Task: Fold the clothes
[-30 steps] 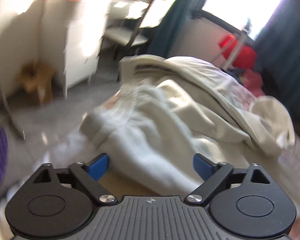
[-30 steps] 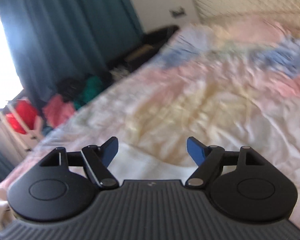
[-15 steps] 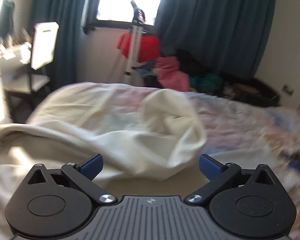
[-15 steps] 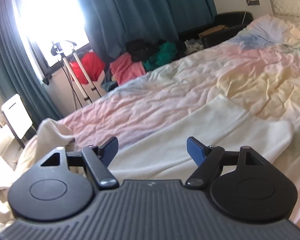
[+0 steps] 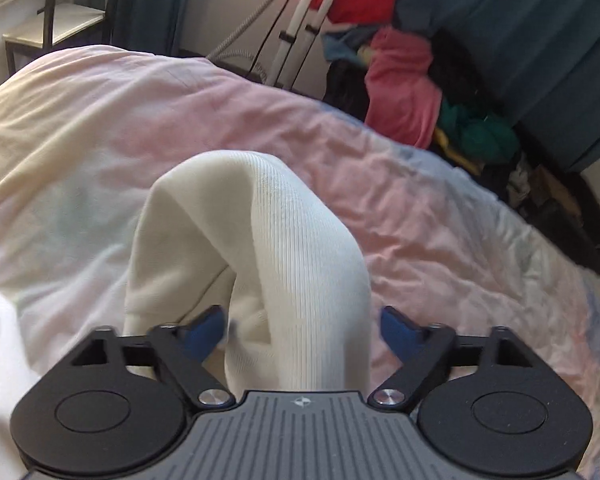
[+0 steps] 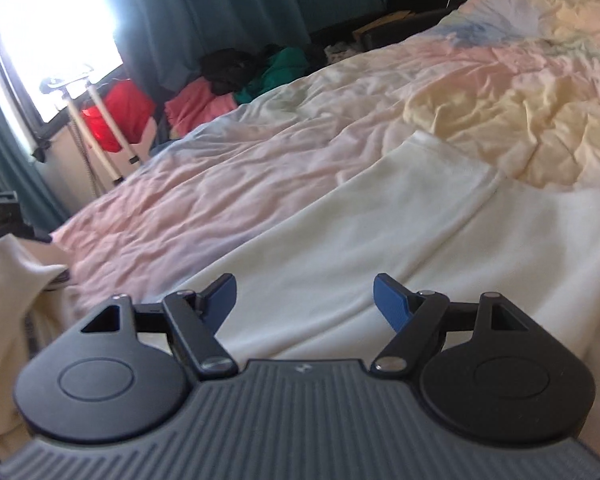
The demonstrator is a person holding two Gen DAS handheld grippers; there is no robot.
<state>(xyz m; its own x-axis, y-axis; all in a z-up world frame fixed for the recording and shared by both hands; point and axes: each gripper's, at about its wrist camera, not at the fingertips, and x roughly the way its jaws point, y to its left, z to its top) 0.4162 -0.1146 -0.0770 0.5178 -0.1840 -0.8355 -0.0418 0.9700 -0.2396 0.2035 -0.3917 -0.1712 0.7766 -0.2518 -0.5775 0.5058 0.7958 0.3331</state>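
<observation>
Left wrist view shows the left gripper [image 5: 302,326] with its blue fingers [image 5: 204,330] spread, and a humped cuff of the cream garment [image 5: 252,248] rises between them; no pinch is visible. Without a grip, I judge the cuff can slip away and flop back on the pastel bedspread [image 5: 440,208], because ribbed cloth is soft and loose. This gripper points low over the bed toward the clothes pile [image 5: 404,84]. In the right wrist view, the right gripper [image 6: 304,300] is also spread and holds nothing; it hovers low over the flat part of the garment [image 6: 400,240], aimed along the bed.
</observation>
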